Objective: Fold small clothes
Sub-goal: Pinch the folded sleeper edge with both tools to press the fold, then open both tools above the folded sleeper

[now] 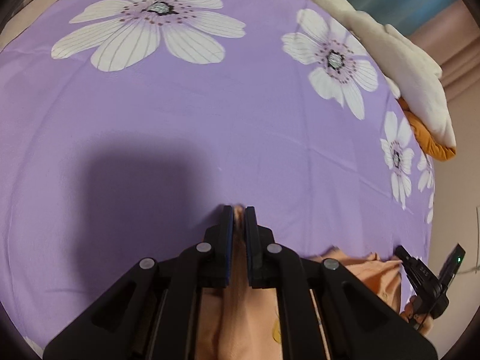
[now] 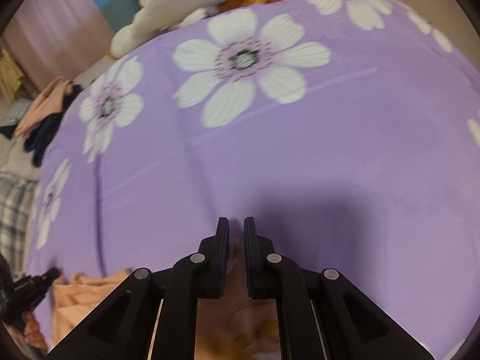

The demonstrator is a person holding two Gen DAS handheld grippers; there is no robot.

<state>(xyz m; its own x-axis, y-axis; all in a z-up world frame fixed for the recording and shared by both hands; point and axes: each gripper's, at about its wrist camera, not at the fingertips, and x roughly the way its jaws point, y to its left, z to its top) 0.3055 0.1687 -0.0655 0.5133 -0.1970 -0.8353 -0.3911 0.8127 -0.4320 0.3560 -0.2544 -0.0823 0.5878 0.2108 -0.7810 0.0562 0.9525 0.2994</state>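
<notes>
Here, left claw (image 1: 239, 210) pinching soft peach garment (image 1: 363, 273), right claw (image 2: 236, 222) clamping it too, smooth purple floral sheet (image 1: 210, 114)

We see a purple flowered sheet (image 1: 210, 114) spread wide, a cream-and-orange plush (image 1: 390, 60) at two o'clock, and, in the right view, dark clothes (image 2: 45, 132) at nine o'clock.

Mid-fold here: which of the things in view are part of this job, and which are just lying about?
In the job:
peach garment, pinched in the left gripper and the right gripper
purple floral sheet, the folding surface

Lying about:
white and orange plush
heap of peach and dark clothes, possibly next
plaid fabric
</notes>
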